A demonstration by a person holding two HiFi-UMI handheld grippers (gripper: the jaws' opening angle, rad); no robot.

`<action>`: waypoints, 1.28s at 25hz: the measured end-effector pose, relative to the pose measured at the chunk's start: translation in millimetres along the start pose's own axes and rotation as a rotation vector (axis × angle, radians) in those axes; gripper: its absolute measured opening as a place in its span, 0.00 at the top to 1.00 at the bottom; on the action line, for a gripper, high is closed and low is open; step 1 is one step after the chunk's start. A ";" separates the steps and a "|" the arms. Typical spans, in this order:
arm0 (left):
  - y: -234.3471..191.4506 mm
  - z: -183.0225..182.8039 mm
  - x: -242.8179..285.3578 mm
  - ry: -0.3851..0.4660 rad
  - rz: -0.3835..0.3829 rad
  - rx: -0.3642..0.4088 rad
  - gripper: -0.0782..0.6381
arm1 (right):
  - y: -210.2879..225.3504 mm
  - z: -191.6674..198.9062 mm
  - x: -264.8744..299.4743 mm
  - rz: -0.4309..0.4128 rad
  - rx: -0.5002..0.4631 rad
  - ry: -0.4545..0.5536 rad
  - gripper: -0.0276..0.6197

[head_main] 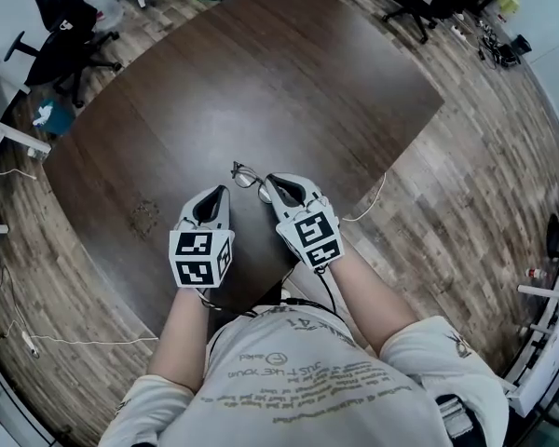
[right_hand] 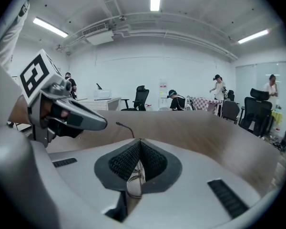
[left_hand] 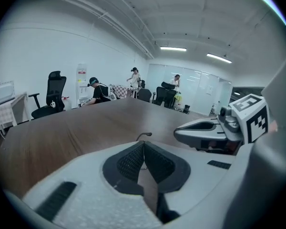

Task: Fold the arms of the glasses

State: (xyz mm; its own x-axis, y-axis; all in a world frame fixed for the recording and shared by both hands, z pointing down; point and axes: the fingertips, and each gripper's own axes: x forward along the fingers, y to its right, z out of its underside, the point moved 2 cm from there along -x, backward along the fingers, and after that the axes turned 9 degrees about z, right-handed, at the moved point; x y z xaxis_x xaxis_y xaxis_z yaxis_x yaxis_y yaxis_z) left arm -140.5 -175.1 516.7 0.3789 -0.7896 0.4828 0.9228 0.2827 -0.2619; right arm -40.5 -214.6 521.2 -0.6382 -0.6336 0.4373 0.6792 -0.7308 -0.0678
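Seen from the head, the left hand-held gripper (head_main: 222,192) and right hand-held gripper (head_main: 272,182) meet low over the near part of a dark bench (head_main: 289,73), with the glasses (head_main: 246,175) just past the tips of both. In the left gripper view that tool's jaws are together. A curved arm end (left_hand: 144,135) rises just beyond their tips and a thin wire appears to run between the pads, so it looks nipped on the glasses; the other tool sits just to its right. In the right gripper view the jaws are clamped on the glasses, a lens rim (right_hand: 132,178) caught low between the pads and a thin arm (right_hand: 125,127) standing up just ahead. The fold seems barely begun, since the arms still look spread. Next, one tool must steady the frame while the other swings an arm inward at its hinge, gently. Office chairs (head_main: 61,40) and a seated person (right_hand: 174,99) lie well beyond the tips. Nothing ahead blocks the move, only the two tools crowding each other.
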 end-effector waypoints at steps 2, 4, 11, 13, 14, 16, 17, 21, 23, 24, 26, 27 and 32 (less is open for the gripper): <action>-2.4 -1.8 1.2 0.005 -0.009 0.027 0.87 | 3.3 -5.3 -11.2 0.019 0.003 0.015 0.94; -4.4 -3.1 4.0 0.005 -0.012 0.050 0.87 | 6.0 -9.6 -22.9 0.028 0.017 0.024 0.94; -5.7 -0.4 24.0 -0.031 0.005 0.209 0.85 | 11.8 -11.1 -51.6 0.077 0.023 0.041 0.94; -4.6 4.2 31.8 -0.062 0.009 0.263 0.76 | 12.7 -10.6 -57.8 0.083 0.036 0.046 0.94; -4.4 6.1 36.3 -0.078 0.009 0.286 0.75 | 14.0 -11.1 -60.4 0.089 0.041 0.049 0.94; -4.3 8.1 45.6 -0.096 0.005 0.318 0.75 | 18.1 -12.5 -65.4 0.109 0.045 0.057 0.94; -4.2 8.6 50.1 -0.099 0.004 0.322 0.75 | 20.7 -12.8 -67.9 0.124 0.040 0.061 0.94; -6.2 6.4 63.3 -0.099 -0.012 0.317 0.75 | 28.0 -11.7 -74.5 0.165 0.016 0.064 0.94; -9.7 7.0 66.8 -0.100 -0.025 0.316 0.75 | 30.0 -10.8 -75.8 0.173 0.024 0.061 0.94; -10.7 7.2 68.1 -0.099 -0.028 0.317 0.75 | 30.8 -9.9 -76.6 0.176 0.027 0.058 0.94; -10.1 6.4 70.4 -0.093 -0.026 0.319 0.75 | 33.4 -6.9 -78.2 0.184 0.033 0.051 0.94; -9.2 5.8 71.5 -0.090 -0.024 0.321 0.75 | 35.3 -5.0 -78.7 0.189 0.037 0.046 0.94; -6.3 1.9 77.5 -0.072 -0.026 0.351 0.83 | 45.7 0.4 -80.7 0.228 0.058 0.034 0.94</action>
State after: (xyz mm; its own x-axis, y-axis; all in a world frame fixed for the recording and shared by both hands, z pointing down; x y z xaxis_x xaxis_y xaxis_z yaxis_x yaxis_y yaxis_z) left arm -116.8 -236.9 557.3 0.3472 -0.7621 0.5466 0.8955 0.4424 0.0480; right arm 42.2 -196.8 483.3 -0.4768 -0.7897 0.3861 0.8264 -0.5524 -0.1093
